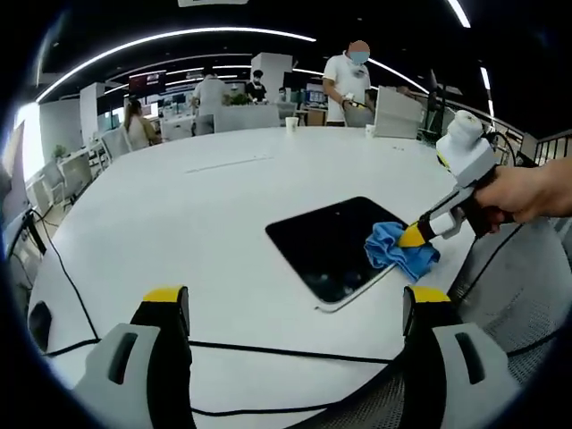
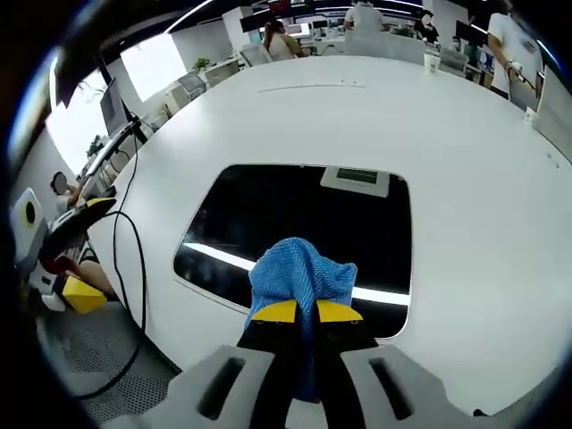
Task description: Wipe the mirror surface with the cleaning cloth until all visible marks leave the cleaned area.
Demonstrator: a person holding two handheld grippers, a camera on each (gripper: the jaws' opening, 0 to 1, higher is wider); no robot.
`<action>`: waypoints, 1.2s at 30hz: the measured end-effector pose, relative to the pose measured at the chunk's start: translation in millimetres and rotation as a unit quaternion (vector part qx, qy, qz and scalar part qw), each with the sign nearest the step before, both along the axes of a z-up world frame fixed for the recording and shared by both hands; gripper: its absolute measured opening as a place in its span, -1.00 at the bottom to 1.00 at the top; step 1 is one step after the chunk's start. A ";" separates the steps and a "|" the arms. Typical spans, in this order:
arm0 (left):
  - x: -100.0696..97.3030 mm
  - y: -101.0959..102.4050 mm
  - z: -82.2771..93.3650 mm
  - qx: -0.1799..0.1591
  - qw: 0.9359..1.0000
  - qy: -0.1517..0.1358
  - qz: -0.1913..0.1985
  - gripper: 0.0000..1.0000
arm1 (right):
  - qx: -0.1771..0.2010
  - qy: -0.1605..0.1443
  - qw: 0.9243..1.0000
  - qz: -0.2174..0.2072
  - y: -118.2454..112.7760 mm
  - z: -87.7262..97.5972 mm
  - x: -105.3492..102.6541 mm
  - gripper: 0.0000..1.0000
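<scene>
Where cloth (image 2: pixel 302 277) meets mirror (image 2: pixel 268 210): right tool (image 2: pixel 307 311).

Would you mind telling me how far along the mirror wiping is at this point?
Under way, it seems. Done: the right gripper is shut on the blue cloth and has it pressed on the mirror, at the edge nearest it. In hand: wiping that edge. Left: the rest of the glass; I cannot tell from these views whether marks remain. The left gripper hangs open above the white table.

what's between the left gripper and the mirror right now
In the left gripper view, only bare white table and a black cable lie between the open left gripper and the mirror.
</scene>
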State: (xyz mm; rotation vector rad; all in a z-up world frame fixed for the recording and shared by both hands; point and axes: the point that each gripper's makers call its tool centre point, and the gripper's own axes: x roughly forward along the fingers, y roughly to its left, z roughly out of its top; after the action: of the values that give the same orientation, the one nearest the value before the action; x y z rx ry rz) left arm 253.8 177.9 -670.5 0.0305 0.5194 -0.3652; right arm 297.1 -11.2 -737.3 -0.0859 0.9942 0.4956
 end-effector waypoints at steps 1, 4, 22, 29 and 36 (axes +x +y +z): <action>0.0 -0.3 0.1 0.001 1.000 0.000 -0.001 0.98 | 0.000 0.000 1.000 -0.002 -0.1 0.1 0.0 -1.00; -0.1 -0.7 0.1 0.000 1.000 0.001 0.000 0.98 | 0.000 0.003 1.000 -0.004 -0.3 -0.1 -1.9 -1.00; 1.7 0.9 1.9 0.004 1.000 -0.007 0.003 0.98 | 0.004 -0.002 1.000 0.004 -0.9 -0.7 -5.5 -1.00; 1.3 1.1 0.7 0.005 1.000 -0.004 0.003 0.98 | -0.001 0.003 1.000 0.015 -0.7 -0.8 -4.5 -1.00; 1.5 2.0 -0.3 0.006 1.000 -0.003 0.004 0.98 | 0.006 0.009 1.000 0.009 -4.2 0.4 -5.7 -1.00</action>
State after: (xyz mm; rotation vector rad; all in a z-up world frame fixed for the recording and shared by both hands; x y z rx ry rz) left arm 255.4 179.9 -670.8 0.0405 0.5157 -0.3540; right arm 291.4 -15.3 -736.9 -0.0801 1.0086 0.5190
